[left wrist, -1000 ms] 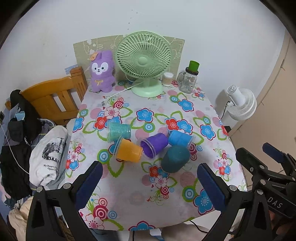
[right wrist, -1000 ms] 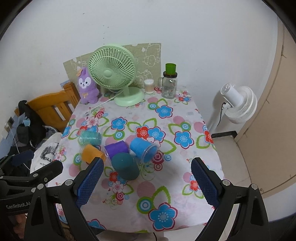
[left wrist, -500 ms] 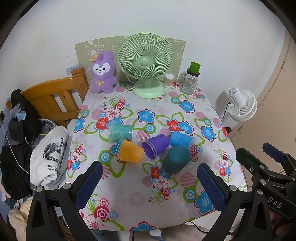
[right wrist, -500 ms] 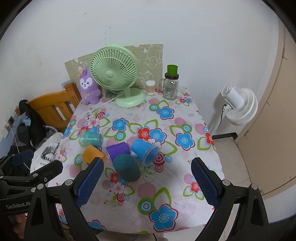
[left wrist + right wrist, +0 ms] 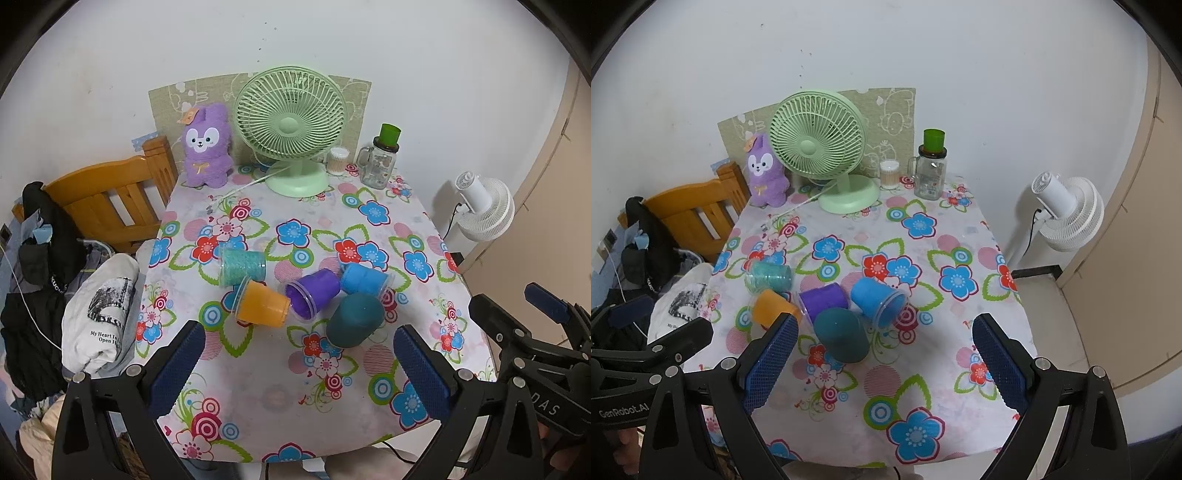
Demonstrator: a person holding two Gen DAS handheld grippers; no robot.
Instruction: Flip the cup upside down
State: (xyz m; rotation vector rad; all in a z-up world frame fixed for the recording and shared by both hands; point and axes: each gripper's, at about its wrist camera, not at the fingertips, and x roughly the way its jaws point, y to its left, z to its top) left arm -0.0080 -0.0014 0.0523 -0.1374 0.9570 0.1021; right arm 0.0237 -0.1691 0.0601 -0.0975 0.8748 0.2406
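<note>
Several plastic cups lie on their sides in a cluster on the flowered table (image 5: 295,387): a teal glitter cup (image 5: 242,266), an orange cup (image 5: 262,303), a purple cup (image 5: 312,292), a blue cup (image 5: 364,279) and a dark teal cup (image 5: 354,319). They also show in the right wrist view: teal glitter (image 5: 769,277), orange (image 5: 772,308), purple (image 5: 823,300), blue (image 5: 878,302), dark teal (image 5: 840,335). My left gripper (image 5: 299,365) is open and empty, above the table's near edge. My right gripper (image 5: 882,363) is open and empty, near the dark teal cup.
At the table's back stand a green desk fan (image 5: 291,125), a purple plush rabbit (image 5: 207,147), a glass jar with a green lid (image 5: 380,162) and a small swab tub (image 5: 338,160). A wooden chair (image 5: 110,195) with clothes is left; a white floor fan (image 5: 484,210) right.
Both grippers have drifted slightly, so the table and cups sit a little lower and farther in view. The cups have not moved. Both stay open.
</note>
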